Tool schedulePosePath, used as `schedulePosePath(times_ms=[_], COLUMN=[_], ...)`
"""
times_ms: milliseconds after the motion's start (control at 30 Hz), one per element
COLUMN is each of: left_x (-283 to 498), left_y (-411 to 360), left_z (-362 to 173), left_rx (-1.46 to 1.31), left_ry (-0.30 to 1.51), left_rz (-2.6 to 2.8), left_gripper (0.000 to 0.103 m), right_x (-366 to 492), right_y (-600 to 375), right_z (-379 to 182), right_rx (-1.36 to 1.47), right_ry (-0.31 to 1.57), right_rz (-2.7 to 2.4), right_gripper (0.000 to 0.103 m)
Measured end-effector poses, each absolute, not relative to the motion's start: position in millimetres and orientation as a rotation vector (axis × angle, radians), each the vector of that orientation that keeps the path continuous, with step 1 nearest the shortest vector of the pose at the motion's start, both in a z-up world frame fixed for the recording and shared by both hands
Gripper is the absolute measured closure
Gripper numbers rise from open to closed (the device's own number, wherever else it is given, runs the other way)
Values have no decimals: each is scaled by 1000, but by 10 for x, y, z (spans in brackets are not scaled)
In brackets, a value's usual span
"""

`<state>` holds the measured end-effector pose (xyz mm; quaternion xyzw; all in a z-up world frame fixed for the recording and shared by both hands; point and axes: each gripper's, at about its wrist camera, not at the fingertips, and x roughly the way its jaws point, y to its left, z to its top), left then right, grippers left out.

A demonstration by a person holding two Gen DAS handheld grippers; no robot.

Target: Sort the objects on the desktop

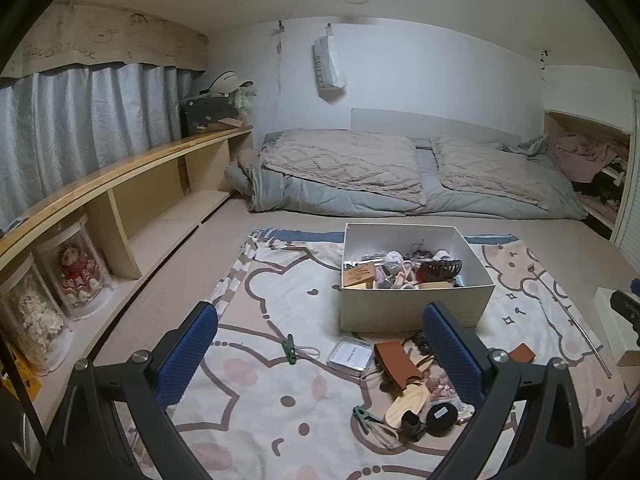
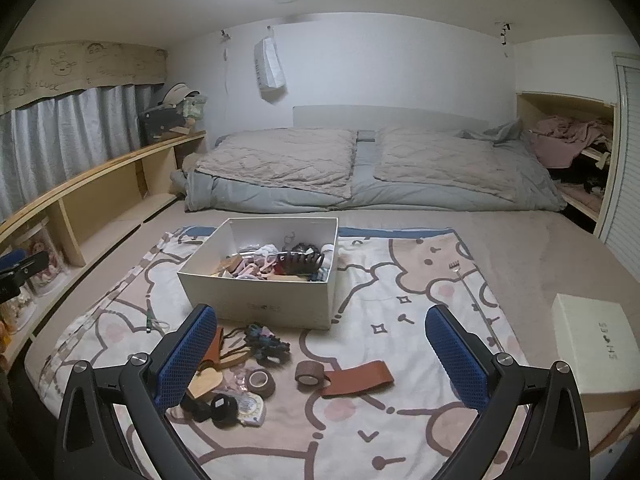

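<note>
We see a cartoon-print blanket (image 2: 360, 432) spread over the beige floor (image 2: 540, 248), carrying a white box (image 2: 256, 300), tape rolls (image 2: 308, 374), a brown leather strap (image 2: 356, 380), green clips (image 1: 289, 348) and a white lid (image 2: 592, 344) at its edge.

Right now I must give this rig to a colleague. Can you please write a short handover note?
Left gripper: open, holds nothing, hovers over the blanket.
Right gripper: open, holds nothing.
White box: open, already holds a dark hair claw and other small things.
Left to sort, loose on the blanket in front of the box: brown leather strip, two tape rolls, wooden piece, green clips, clear flat case, metal back scratcher.
Box lid lies to the right.
</note>
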<state>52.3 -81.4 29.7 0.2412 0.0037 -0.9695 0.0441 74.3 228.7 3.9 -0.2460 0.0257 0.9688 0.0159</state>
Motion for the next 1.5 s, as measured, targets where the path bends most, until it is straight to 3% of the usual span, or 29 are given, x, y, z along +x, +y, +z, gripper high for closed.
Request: schedulePosePath(times_ms=[667,1500], left_x=[421,-615], left_y=[-1447,-1777], left_z=[405,-681], left_rx=[590,718], left_ry=[-50,-20], left_rz=[-2928,-2917], left_gripper=[0,0], right_x=[587,94], right_y=[2469,2808], right_z=[-44,-1075], right_rx=[-831,-917], right_ry=[-73,221], right_rz=[3020,2863], right_gripper=[0,0])
